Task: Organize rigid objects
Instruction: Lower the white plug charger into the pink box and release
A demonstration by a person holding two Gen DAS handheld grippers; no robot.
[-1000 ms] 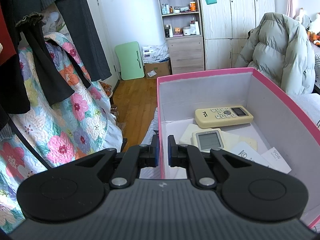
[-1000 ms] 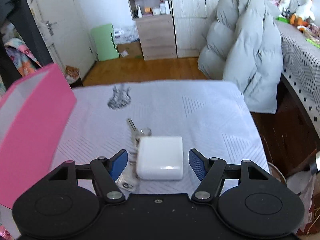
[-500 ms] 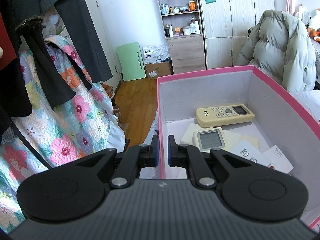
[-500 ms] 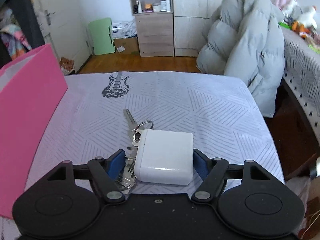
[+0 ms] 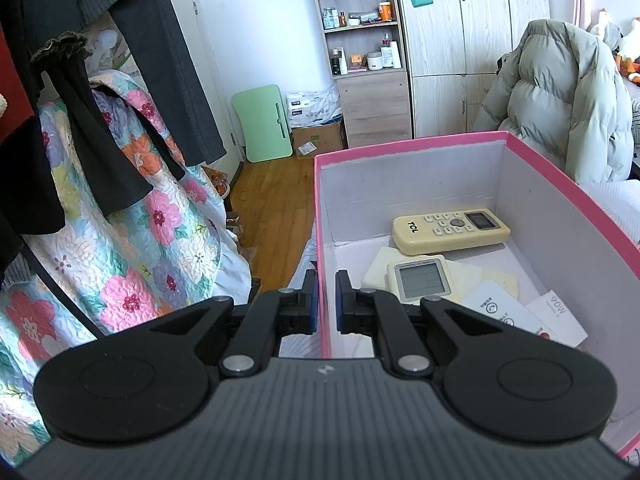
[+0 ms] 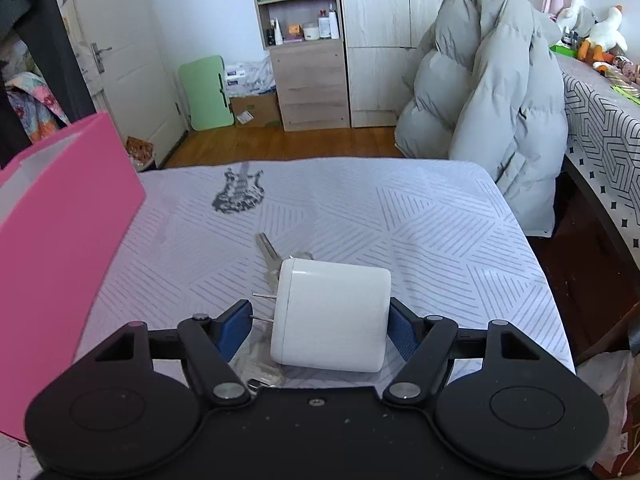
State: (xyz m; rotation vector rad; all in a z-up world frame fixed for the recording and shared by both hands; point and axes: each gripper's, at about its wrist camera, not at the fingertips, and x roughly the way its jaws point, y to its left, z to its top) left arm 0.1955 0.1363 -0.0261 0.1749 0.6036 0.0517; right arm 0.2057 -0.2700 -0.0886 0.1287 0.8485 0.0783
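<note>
Lifted and tilted since the earlier frame, the white charger [image 6: 332, 316] now sits off the table [image 6: 440, 240] above the keys [image 6: 269, 254], clamped by the right gripper [image 6: 318, 326] across its smooth, slippery flat sides. Rigid and compact, it tolerates firm side pressure away from its prongs. Left gripper [image 5: 323, 300] pinches the pink box [image 5: 560, 196] wall.
</note>
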